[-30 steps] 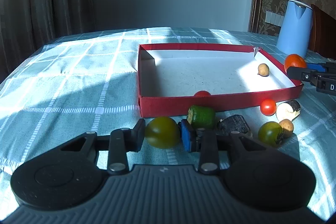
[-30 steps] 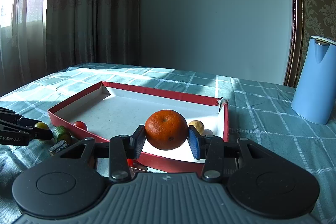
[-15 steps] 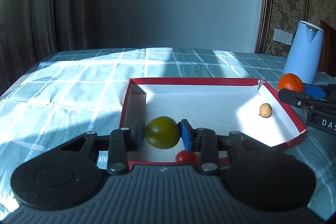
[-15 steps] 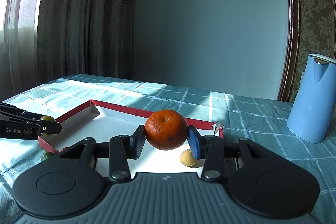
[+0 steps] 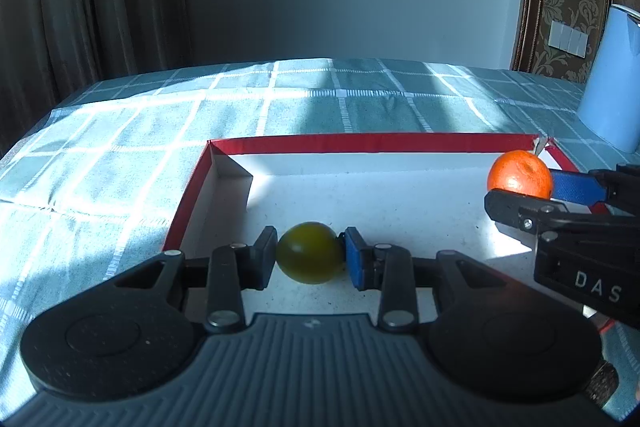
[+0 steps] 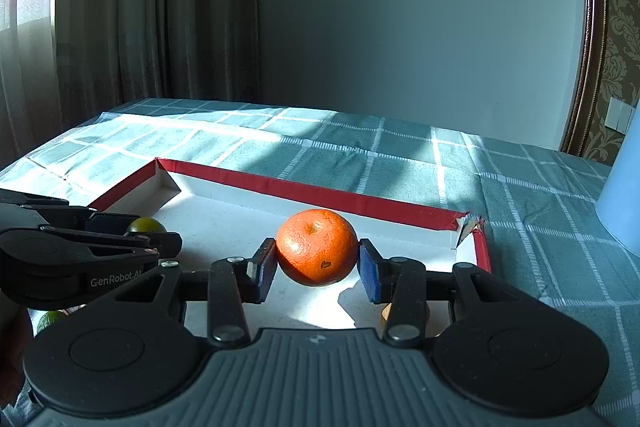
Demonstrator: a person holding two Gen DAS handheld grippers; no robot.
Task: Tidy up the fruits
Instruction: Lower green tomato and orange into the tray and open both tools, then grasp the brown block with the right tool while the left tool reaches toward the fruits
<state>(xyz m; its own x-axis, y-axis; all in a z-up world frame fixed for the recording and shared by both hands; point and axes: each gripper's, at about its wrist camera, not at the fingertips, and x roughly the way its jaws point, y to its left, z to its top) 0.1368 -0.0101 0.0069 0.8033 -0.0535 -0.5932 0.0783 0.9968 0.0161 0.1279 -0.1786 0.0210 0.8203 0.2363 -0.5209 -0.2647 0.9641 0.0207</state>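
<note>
My left gripper (image 5: 310, 258) is shut on a green tomato (image 5: 310, 257) and holds it over the white floor of the red-walled box (image 5: 360, 143), near its left side. My right gripper (image 6: 318, 263) is shut on an orange mandarin (image 6: 317, 251) and holds it over the box's right part (image 6: 320, 193). The mandarin (image 5: 520, 174) and right gripper also show at the right in the left wrist view. The left gripper with the tomato (image 6: 145, 225) shows at the left in the right wrist view. A small tan fruit (image 6: 386, 313) lies in the box, mostly hidden behind my right finger.
A light blue kettle (image 5: 614, 83) stands on the checked teal tablecloth (image 5: 120, 155) right of the box. A green fruit (image 6: 50, 319) lies on the cloth at the lower left of the right wrist view. Curtains and a wall stand behind the table.
Both grippers have lifted their fruits and moved forward over the box. The loose fruits in front of the box have dropped out of the left wrist view.
</note>
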